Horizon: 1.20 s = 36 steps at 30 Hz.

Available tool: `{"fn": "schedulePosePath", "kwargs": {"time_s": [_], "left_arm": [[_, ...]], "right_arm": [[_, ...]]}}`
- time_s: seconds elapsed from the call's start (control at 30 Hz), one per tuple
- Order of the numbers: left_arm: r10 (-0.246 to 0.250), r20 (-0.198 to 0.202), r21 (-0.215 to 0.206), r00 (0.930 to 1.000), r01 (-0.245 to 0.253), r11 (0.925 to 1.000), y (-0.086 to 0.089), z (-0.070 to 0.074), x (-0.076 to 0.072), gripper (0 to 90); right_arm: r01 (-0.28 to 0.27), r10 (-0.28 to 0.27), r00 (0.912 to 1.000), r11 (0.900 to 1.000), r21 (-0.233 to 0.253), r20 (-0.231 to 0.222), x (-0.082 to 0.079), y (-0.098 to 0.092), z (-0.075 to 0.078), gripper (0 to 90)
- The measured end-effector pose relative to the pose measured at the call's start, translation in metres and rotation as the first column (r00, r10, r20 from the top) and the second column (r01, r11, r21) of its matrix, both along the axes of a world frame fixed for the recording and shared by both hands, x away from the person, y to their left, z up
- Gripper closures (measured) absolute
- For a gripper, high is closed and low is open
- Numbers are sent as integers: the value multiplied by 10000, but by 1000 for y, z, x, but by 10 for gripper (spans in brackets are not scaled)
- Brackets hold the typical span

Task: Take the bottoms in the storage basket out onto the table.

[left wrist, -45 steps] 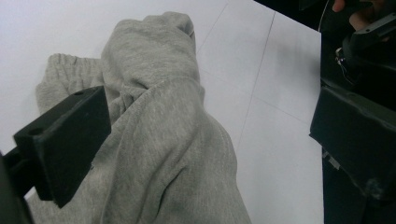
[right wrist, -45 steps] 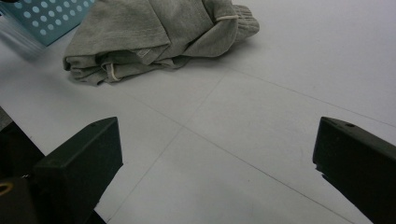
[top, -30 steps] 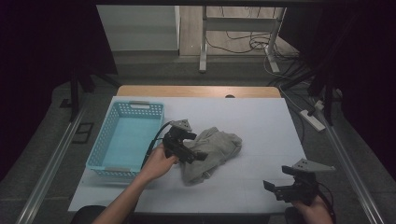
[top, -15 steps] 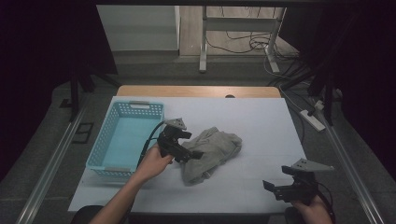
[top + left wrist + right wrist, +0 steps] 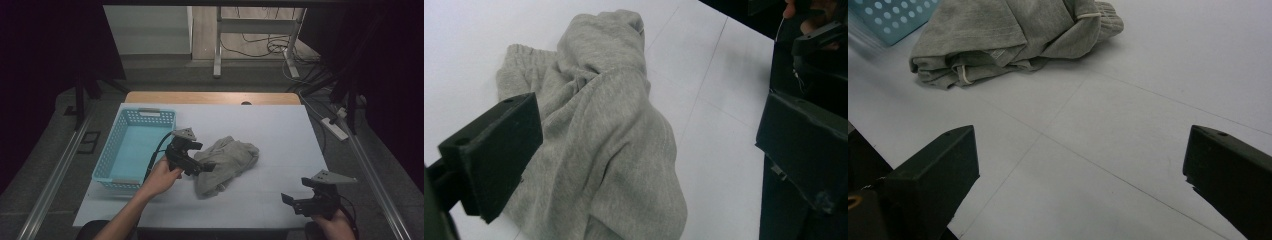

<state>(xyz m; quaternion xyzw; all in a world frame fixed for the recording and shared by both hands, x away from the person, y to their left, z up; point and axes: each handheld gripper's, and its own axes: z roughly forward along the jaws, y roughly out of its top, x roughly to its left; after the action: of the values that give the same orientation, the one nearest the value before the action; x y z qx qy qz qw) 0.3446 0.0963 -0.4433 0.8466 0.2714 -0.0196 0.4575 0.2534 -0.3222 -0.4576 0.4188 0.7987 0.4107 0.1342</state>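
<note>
A crumpled grey garment [image 5: 227, 160] lies on the white table, right of a light blue basket [image 5: 150, 112]. My left gripper [image 5: 204, 161] hovers at the garment's left edge, jaws pointing right, open. In the left gripper view its jaws stand wide apart [image 5: 651, 150] with the grey garment [image 5: 609, 125] below and between them, not pinched. My right gripper [image 5: 295, 202] is held near the table's front right corner, well apart from the cloth, open. In the right gripper view its jaws [image 5: 1080, 175] frame bare table, and the garment [image 5: 1008, 35] lies farther off.
The basket [image 5: 893, 15] has a perforated bottom with nothing lying in it. Bare white table [image 5: 280, 130] stretches behind and to the right of the garment. A wooden strip [image 5: 210, 97] edges the far side. Cables and a table leg sit on the floor beyond.
My left gripper has drawn back a little to the left at the garment's edge. The right gripper and the garment have stayed where they were.
</note>
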Motion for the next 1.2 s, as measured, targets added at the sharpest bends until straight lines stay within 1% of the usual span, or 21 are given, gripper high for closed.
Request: {"fn": "schedulePosePath", "kwargs": {"time_s": [0.13, 0.43, 0.6, 0.9, 1.0, 1.13, 1.2], "left_arm": [[61, 33, 29, 10000, -61, 10000, 3, 1, -3, 0], [88, -50, -197, 9999, -89, 9998, 7, 2, -5, 0], [123, -40, -135, 9999, -123, 9998, 11, 2, -7, 0], [270, -133, -227, 9995, -273, 9994, 20, 1, -11, 0], [309, -118, -189, 9995, -312, 9993, 23, 1, -13, 0], [346, -181, -186, 9992, -350, 9992, 25, 0, -15, 0], [293, -323, -165, 9990, -299, 9994, 26, 0, -15, 0]], "right_arm": [[-9, 9, 10000, 10000, -23, -13, 0, 1, 0, 18], [-17, 17, 10000, 10000, -21, -16, 0, 0, 0, 18], [-37, 37, 10000, 10000, -56, -3, 0, 1, 0, 18], [-44, 43, 10000, 9999, -100, -21, 1, 1, 0, 18], [-39, 39, 10000, 9999, -108, -30, 1, 1, 0, 18], [-48, 47, 10000, 9999, -129, -43, 1, 1, 0, 18], [-43, 43, 10000, 9999, -138, -43, 1, 2, 0, 18]]}}
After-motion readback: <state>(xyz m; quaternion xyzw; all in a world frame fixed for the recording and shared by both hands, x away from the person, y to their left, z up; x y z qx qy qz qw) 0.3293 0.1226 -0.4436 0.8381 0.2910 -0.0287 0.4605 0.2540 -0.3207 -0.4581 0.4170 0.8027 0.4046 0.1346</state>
